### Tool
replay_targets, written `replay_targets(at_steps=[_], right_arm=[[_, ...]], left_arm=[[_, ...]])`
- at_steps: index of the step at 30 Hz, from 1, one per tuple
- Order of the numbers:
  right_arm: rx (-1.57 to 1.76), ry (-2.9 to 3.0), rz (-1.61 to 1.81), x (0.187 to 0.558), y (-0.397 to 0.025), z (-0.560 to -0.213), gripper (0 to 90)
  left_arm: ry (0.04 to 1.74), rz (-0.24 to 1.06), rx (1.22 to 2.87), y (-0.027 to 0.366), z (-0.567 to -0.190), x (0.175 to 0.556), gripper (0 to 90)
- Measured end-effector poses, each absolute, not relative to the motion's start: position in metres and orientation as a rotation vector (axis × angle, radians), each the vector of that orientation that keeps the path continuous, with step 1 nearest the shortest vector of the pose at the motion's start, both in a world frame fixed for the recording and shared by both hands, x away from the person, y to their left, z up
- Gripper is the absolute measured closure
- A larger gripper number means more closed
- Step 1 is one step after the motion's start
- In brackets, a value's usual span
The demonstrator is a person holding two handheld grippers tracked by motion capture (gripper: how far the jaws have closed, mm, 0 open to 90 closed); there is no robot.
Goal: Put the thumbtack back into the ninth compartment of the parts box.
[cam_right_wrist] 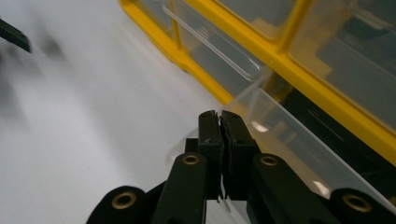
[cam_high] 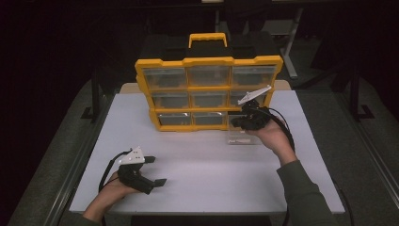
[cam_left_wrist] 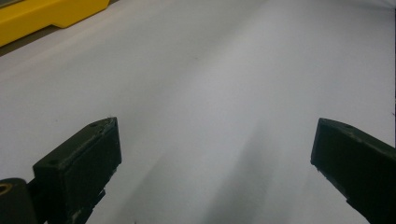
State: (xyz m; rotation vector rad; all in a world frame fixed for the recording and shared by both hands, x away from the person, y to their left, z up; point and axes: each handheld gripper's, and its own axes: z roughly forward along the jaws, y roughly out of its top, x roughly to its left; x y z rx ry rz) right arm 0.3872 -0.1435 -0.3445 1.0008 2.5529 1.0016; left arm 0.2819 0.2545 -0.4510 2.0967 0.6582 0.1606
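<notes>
A yellow organiser (cam_high: 209, 61) with clear drawers stands upright at the back of the white table (cam_high: 211, 179). One clear drawer (cam_high: 242, 138) is pulled out from the bottom right slot and lies on the table. My right gripper (cam_high: 240, 121) is at that drawer. In the right gripper view the right gripper (cam_right_wrist: 219, 114) has its jaws pressed together on the rim of the clear drawer (cam_right_wrist: 289, 135), next to the yellow frame (cam_right_wrist: 299, 65). My left gripper (cam_high: 156, 170) rests low at the front left, open. In its own view the left gripper (cam_left_wrist: 217, 128) has nothing but bare table between its jaws.
The organiser has a yellow carry handle (cam_high: 207, 37) on top, and a corner of its base (cam_left_wrist: 42, 16) lies far ahead of the left jaws. Dark floor and table legs surround the table. A black cable (cam_high: 282, 127) trails from the right gripper.
</notes>
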Motion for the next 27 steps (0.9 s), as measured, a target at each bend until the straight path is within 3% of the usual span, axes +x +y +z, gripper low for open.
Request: replay_targets(at_steps=[10, 19, 27], right_arm=[[1.039, 2.560, 0.960, 0.395, -0.149, -0.355, 85.6], [1.041, 2.519, 1.002, 0.387, -0.153, -0.348, 75.4], [1.039, 2.506, 1.042, 0.373, -0.159, -0.344, 71.7]], left_arm=[[0.658, 0.160, 2.097, 0.255, -0.451, 0.282, 1.6], [0.658, 0.160, 2.097, 0.254, -0.451, 0.282, 1.6], [0.654, 0.161, 2.100, 0.254, -0.451, 0.282, 1.6]])
